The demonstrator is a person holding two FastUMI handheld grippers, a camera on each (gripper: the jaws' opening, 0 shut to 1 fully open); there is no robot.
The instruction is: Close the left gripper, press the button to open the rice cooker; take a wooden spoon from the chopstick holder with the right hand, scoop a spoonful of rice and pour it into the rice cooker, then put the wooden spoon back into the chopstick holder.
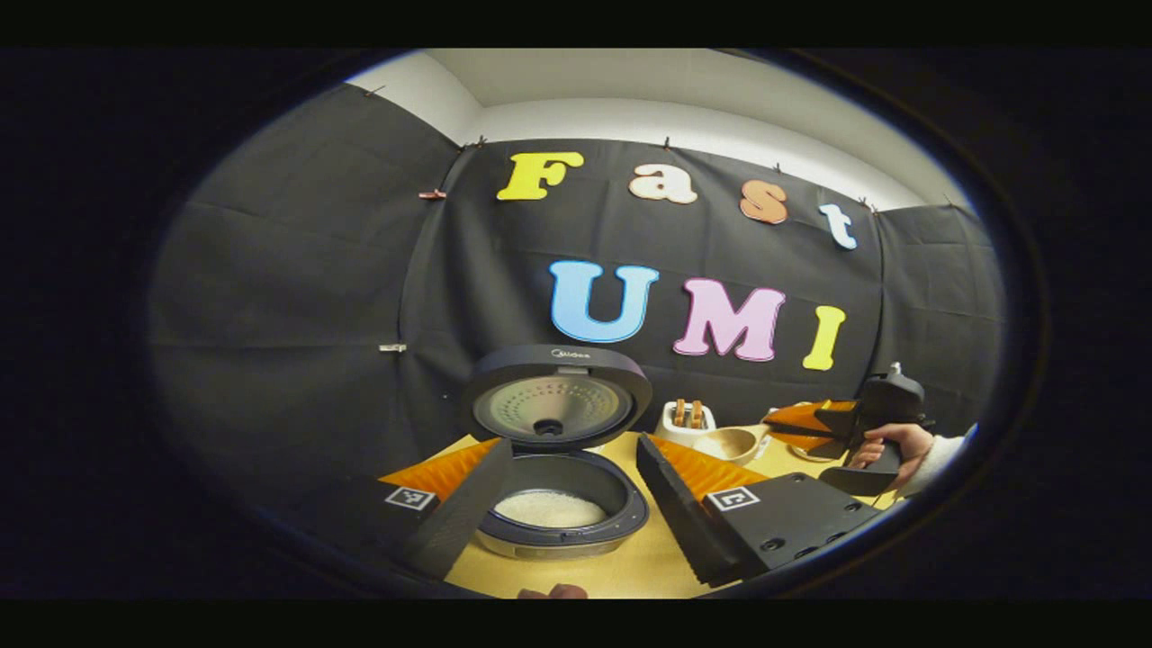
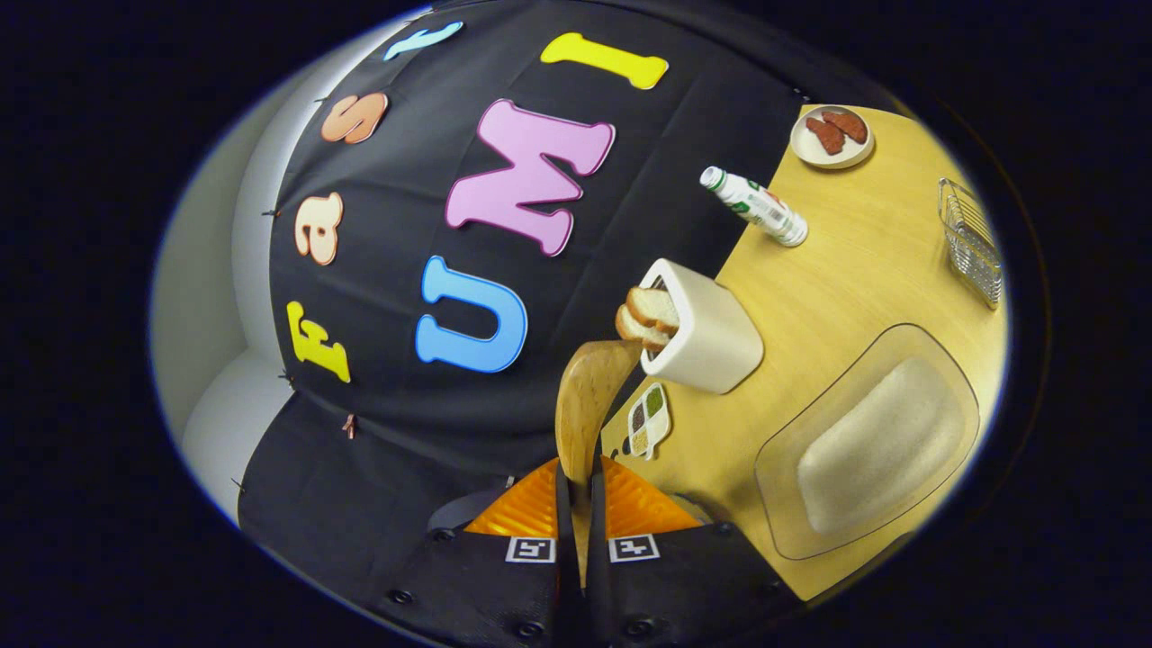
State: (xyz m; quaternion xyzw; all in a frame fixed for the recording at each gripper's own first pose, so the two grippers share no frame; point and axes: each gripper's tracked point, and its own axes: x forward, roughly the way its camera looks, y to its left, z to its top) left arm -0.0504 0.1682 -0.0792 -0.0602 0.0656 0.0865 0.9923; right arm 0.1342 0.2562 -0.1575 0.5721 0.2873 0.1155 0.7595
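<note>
Right gripper (image 2: 576, 504): fingers clamped on wooden spoon (image 2: 589, 396), handle between pads, long axis straight ahead, bowl forward, seemingly empty.
Rice tray (image 2: 868, 441): lower right of spoon tip, near; likely next target.
Rice cooker (image 1: 558, 468): lid up, pot between parted fingers of left gripper (image 1: 562, 504), which holds nothing.
Chopstick holder (image 2: 706, 337): just beyond spoon bowl.

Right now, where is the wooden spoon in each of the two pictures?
Left gripper view: right of centre, the wooden spoon is held out by the right gripper, just right of the white toaster.
Right gripper view: bottom centre, the wooden spoon is clamped in the right gripper.
Shared landmark: the white toaster.
</note>
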